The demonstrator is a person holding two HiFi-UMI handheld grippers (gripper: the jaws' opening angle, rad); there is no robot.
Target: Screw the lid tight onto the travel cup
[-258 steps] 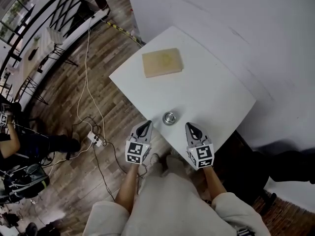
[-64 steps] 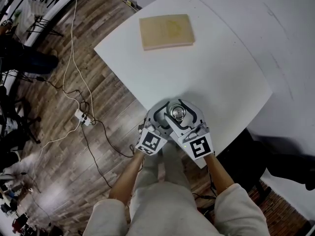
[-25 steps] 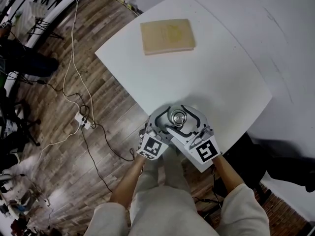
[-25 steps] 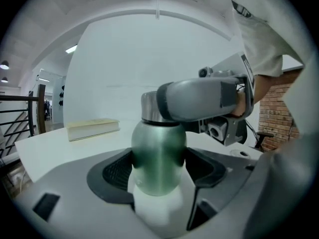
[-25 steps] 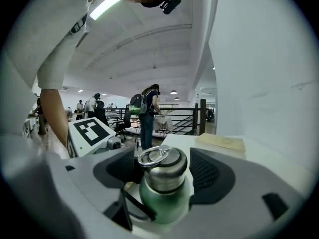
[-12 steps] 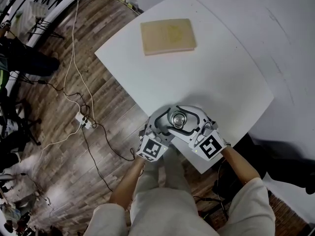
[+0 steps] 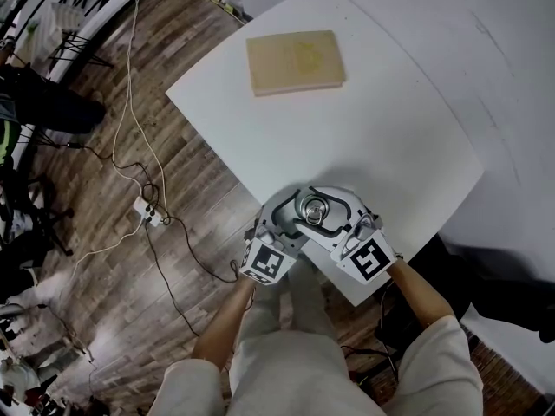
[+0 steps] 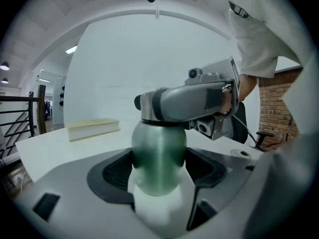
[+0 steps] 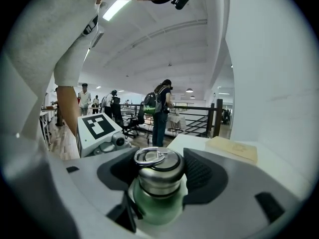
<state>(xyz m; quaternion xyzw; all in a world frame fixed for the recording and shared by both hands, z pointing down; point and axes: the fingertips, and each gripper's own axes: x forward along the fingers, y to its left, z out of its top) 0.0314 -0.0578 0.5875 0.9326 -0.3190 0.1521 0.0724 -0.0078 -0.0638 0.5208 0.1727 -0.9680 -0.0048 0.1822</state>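
The travel cup stands at the near edge of the white table [image 7: 381,128]. Its green metal body [image 8: 158,153] sits between the pads of my left gripper [image 8: 159,169], which is shut on it. The steel lid [image 9: 157,169] with its ring handle [image 9: 149,157] is on the cup's mouth. My right gripper [image 9: 160,176] reaches round the lid from the right with its jaws closing; the pads stand close beside the lid. From above, the lid [image 7: 312,208] shows between the left gripper [image 7: 293,217] and the right gripper [image 7: 329,212].
A tan book [image 7: 295,61] lies at the table's far side. Cables and a power strip [image 7: 143,211] trail over the wooden floor to the left. People [image 9: 160,111] stand by a black railing beyond the table.
Over the last second my right gripper has swung round the lid toward the right, its marker cube shifting outward. The left gripper and the cup have stayed in place.
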